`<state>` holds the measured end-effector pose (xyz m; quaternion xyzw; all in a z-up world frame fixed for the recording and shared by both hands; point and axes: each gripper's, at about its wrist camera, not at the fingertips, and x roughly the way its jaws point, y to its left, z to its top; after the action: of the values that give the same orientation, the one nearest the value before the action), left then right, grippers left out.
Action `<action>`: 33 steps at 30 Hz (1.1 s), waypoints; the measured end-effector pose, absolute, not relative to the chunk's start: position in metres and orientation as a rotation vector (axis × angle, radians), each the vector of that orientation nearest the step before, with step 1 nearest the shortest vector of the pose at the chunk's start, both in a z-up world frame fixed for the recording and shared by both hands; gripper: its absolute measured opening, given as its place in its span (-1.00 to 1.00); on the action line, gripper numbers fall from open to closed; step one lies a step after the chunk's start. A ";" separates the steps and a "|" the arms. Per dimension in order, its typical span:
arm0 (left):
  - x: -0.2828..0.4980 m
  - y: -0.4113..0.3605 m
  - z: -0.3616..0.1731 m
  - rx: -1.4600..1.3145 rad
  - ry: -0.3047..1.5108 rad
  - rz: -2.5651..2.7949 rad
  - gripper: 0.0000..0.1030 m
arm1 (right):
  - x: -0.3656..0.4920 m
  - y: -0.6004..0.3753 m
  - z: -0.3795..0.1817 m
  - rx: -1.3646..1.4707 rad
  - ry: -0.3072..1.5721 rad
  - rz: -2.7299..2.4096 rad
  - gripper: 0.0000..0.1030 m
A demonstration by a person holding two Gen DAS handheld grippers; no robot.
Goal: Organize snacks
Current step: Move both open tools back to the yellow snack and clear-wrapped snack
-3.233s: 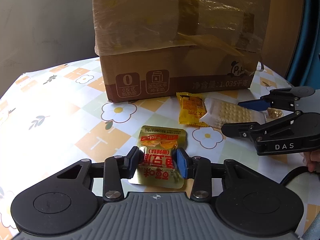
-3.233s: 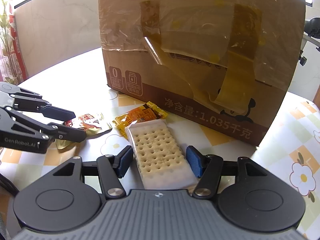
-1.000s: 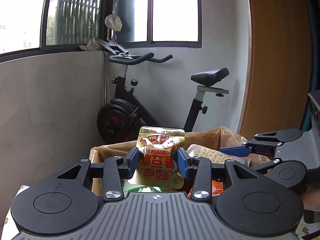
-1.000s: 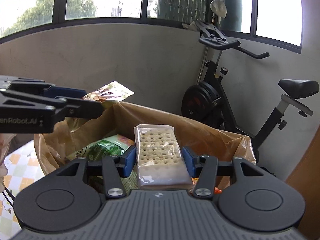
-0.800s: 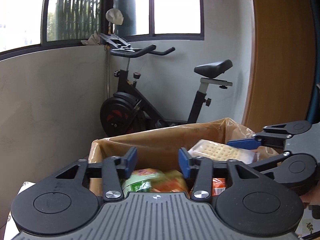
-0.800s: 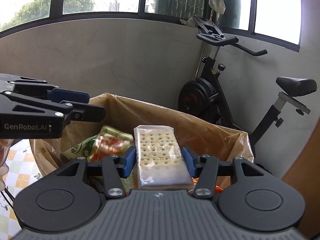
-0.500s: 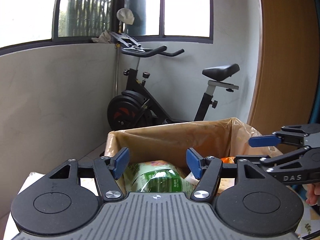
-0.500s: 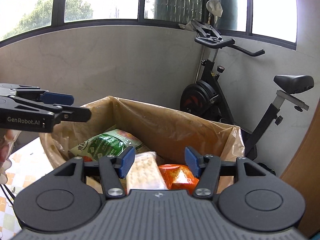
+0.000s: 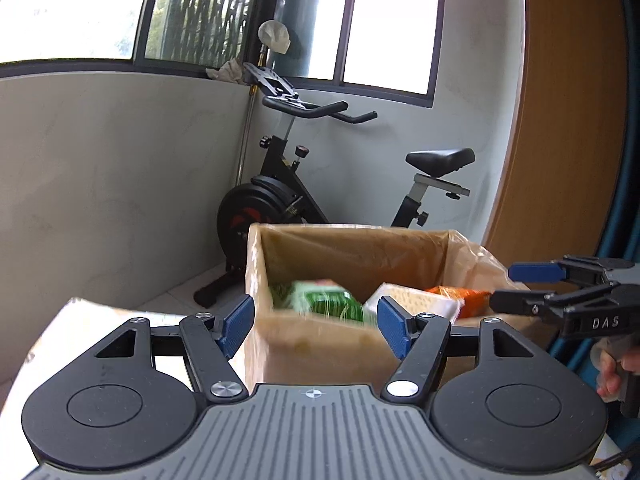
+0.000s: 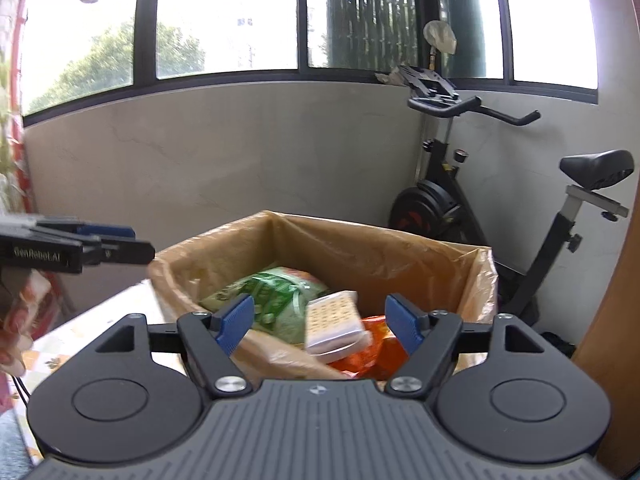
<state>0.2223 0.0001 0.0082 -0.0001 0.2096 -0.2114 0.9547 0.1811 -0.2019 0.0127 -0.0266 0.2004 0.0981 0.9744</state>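
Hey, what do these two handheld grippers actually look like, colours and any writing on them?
Both match: black linkage arms with round black housings and silver pivot screws over a ribbed grey body. The left gripper and right gripper each carry ribbed blue pads on their fingers. Seen side-on, the left reads "GenRobot.AI" in white and the right reads "DAS". A thin black cable hangs beside the left one.
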 end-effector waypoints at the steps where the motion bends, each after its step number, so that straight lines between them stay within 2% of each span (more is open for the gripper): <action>1: 0.217 0.003 0.005 -0.006 0.426 -0.427 0.36 | 0.177 -0.200 0.012 -0.063 0.401 0.206 0.50; 14: 0.182 0.017 -0.048 -0.083 0.501 -0.377 0.36 | 0.142 -0.189 -0.019 -0.092 0.401 0.247 0.50; 33: 0.186 -0.005 -0.105 -0.035 0.629 -0.382 0.36 | 0.116 -0.219 -0.097 -0.057 0.570 0.180 0.50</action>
<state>0.1859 -0.0049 -0.1054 -0.0173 0.3073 -0.1867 0.9329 0.1156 -0.2190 -0.0968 -0.0283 0.2809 0.0889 0.9552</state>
